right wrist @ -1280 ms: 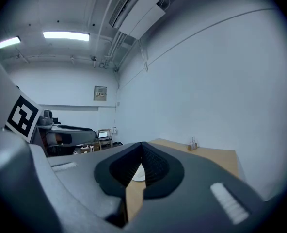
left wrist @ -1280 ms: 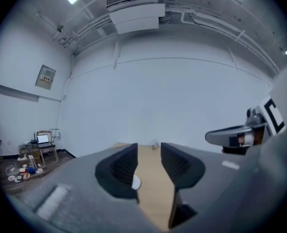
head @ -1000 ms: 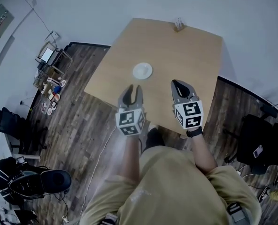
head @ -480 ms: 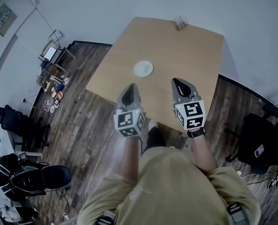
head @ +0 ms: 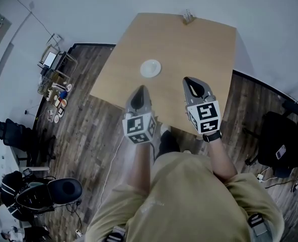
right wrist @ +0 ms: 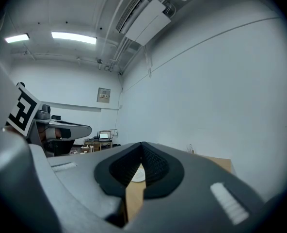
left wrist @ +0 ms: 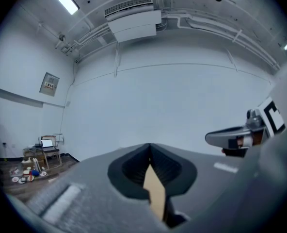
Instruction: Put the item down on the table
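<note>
Small white round dish sits flat on the table, wide wood around it, at 12 o'clock from the left hand-held gripper. That one and the right hand-held gripper both have jaws pressed together on nothing, at the table's 6 o'clock edge.

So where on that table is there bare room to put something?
Most of the table is bare: the whole right half beside the white dish, and the stretch between the dish and the small holder at the far edge. Busiest is the near edge, under the left gripper and right gripper.
</note>
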`<state>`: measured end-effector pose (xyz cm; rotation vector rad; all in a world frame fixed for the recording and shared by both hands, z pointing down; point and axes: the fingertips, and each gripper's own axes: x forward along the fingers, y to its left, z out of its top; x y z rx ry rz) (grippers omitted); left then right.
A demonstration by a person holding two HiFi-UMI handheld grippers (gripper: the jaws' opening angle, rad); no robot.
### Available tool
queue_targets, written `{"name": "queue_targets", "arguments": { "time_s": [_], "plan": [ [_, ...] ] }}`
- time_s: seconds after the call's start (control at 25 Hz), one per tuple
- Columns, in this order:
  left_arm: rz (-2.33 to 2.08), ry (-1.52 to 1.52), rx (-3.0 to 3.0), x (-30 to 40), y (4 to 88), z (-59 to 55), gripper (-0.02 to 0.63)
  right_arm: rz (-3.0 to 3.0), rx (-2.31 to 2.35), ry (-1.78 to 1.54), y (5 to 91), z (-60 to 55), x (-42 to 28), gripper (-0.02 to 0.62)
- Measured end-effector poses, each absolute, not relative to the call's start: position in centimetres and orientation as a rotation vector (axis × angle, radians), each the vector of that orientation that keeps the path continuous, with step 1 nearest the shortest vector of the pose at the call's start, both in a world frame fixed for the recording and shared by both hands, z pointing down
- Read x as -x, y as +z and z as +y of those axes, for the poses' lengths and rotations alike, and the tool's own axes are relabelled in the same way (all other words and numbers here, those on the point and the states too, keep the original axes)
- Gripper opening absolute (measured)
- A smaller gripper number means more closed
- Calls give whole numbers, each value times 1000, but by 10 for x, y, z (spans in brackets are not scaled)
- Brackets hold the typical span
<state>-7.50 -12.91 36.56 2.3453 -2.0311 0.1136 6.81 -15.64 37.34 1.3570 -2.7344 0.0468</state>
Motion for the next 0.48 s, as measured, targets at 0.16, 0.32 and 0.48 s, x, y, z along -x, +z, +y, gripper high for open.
{"name": "queue_targets", "arguments": {
  "time_s": [0.16,0.32,0.48],
  "plan": [
    [-2018,109,-2350,77,367,-129,3,-2733,-1355,37,375,-153,-63,5],
    [-2018,112,-2343,88,370,-128,3,-2737,-1337,36,377,-153,-50,5],
    [-2034,124,-2287,102,385,-126,3,-2750,-1266,23,381,-156,-32,5]
  ]
}}
